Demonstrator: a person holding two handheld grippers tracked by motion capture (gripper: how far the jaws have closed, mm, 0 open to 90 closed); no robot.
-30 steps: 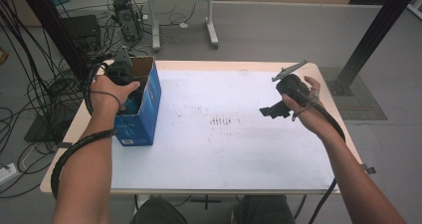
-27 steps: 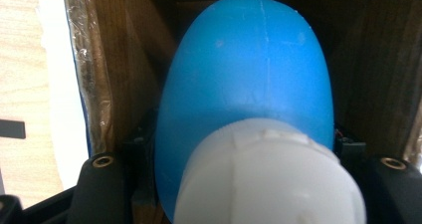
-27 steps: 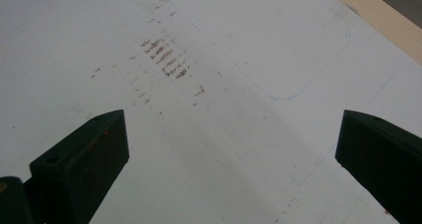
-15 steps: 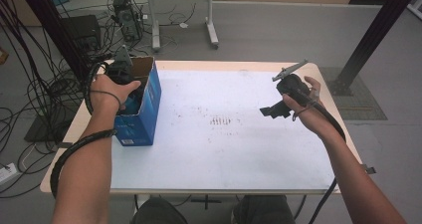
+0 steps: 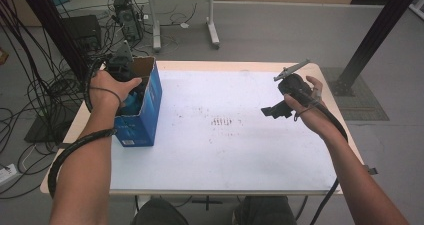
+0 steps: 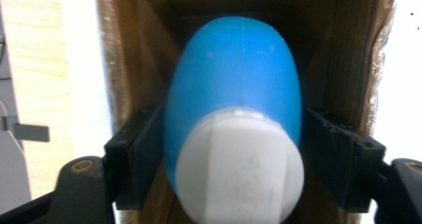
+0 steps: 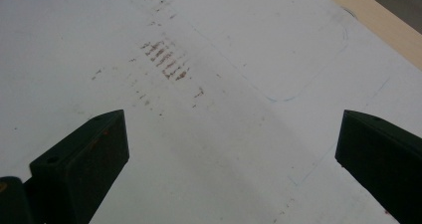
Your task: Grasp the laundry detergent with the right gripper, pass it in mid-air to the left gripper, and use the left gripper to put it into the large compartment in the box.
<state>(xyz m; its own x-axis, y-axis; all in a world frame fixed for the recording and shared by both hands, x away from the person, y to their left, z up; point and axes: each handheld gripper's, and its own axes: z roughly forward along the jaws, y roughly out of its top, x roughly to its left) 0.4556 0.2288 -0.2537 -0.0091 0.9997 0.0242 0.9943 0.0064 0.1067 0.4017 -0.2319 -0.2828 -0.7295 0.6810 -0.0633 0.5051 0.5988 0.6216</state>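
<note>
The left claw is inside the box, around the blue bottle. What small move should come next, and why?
Probably a straight lift. In the left gripper view the left claw has a jaw on each side of the blue bottle, seemingly gripping it, with the cardboard box walls close around. The right claw is open over the table.

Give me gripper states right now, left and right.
Left gripper: shut on the blue bottle inside the cardboard box.
Right gripper: open, empty, above the white mat.

Blue bottle (image 6: 234, 84) fills cardboard box (image 5: 145, 120) interior, walls close on both sides; white tabletop (image 5: 225, 150) elsewhere open.
</note>
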